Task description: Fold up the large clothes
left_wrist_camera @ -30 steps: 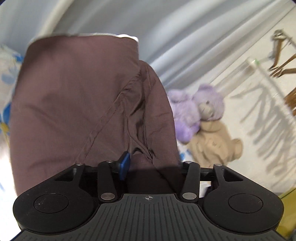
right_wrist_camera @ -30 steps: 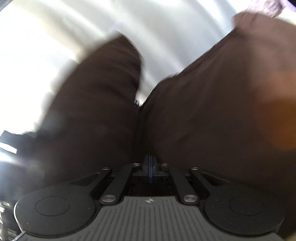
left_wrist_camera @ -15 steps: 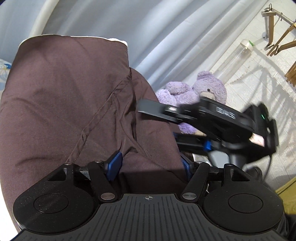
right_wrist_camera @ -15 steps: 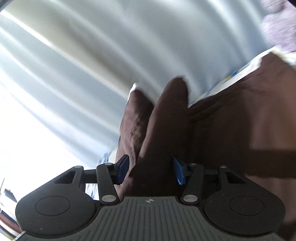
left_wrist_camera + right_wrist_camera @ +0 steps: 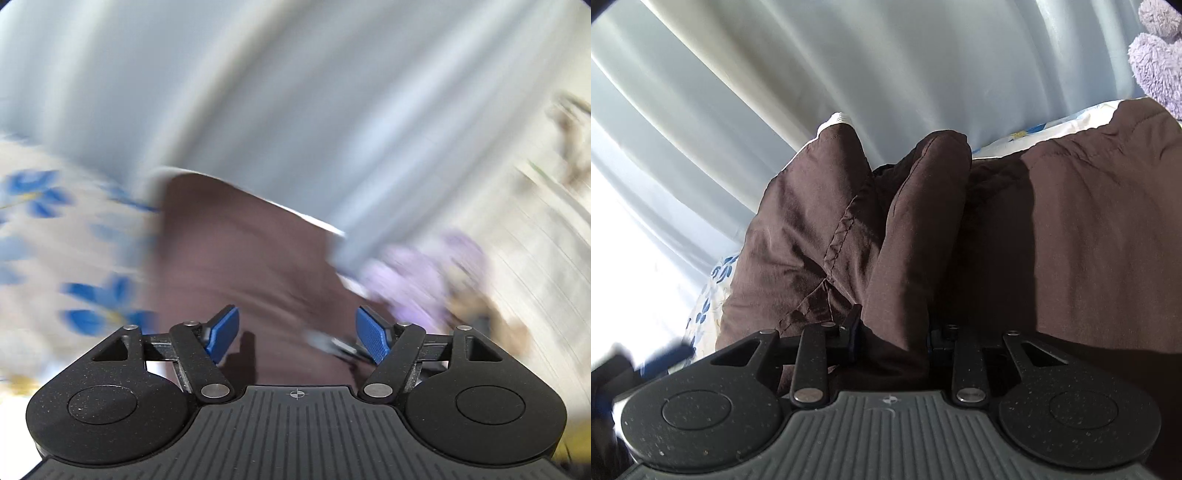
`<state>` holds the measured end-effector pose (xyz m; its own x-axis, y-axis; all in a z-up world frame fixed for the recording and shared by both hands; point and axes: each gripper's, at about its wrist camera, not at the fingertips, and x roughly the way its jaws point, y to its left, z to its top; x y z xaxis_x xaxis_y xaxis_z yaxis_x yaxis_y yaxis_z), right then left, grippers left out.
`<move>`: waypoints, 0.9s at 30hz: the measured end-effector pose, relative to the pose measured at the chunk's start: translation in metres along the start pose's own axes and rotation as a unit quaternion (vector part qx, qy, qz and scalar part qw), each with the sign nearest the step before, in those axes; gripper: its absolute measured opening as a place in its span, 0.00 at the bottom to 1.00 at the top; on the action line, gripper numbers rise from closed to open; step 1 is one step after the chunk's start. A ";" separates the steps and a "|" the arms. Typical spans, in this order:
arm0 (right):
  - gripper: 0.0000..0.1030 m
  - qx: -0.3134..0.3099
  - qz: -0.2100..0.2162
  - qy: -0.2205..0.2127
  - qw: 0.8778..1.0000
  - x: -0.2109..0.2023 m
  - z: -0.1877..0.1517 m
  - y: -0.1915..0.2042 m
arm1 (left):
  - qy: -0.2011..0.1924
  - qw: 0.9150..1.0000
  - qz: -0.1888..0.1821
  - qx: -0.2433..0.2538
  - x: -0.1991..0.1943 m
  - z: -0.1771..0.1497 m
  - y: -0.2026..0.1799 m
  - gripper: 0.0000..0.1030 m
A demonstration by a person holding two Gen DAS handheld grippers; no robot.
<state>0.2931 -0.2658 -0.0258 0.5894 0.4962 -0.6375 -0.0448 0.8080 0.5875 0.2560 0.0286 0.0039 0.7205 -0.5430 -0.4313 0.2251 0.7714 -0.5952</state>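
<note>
The brown garment (image 5: 1015, 236) lies on the floral sheet (image 5: 55, 258), bunched in thick folds in front of the pale curtain (image 5: 849, 66).

The right gripper (image 5: 894, 332) has its fingers set a little apart with a raised ridge of the garment between them; whether the pads truly bite the cloth cannot be told, since the fabric hides them. The left gripper (image 5: 297, 334) stands with fingers wide apart and nothing between them, above the garment's near edge, and its view is smeared by motion.

The likely trouble is a one-sided grip. If the right gripper lifts alone, the garment would probably hang unevenly and the bunched layers slip or unfold. A thick ridge may also slide out of a loose pinch. The left gripper, if it closes in haste, may catch only one layer, or the sheet beneath the garment.

Beyond the garment's right edge lies a purple plush (image 5: 424, 280), near enough to be dragged or knocked. The curtain hangs just behind the garment.
</note>
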 end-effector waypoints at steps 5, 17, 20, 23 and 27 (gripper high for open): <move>0.30 0.006 0.013 0.002 1.000 -0.002 0.003 -0.006 | 0.015 0.994 0.020 -0.107 0.031 0.000 0.046 0.73; 0.35 -0.011 0.034 0.008 0.999 0.008 0.015 0.012 | 0.017 0.995 0.013 -0.100 0.039 -0.009 0.042 0.78; 0.16 -0.069 0.010 -0.035 0.997 -0.017 0.012 0.044 | 0.013 0.995 0.011 -0.096 0.031 -0.005 0.033 0.78; 0.14 -0.121 0.018 -0.091 0.988 -0.062 0.011 0.072 | 0.001 0.997 -0.022 -0.069 0.017 0.002 0.009 0.77; 0.11 -0.150 0.035 -0.136 0.979 -0.111 0.008 0.084 | 0.017 0.995 -0.096 -0.002 0.017 0.011 -0.045 0.63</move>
<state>0.2304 -0.2559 0.0983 0.7669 0.4843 -0.4211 -0.3043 0.8521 0.4258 0.2650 -0.0118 0.0309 0.6417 -0.6915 -0.3317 0.3547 0.6510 -0.6711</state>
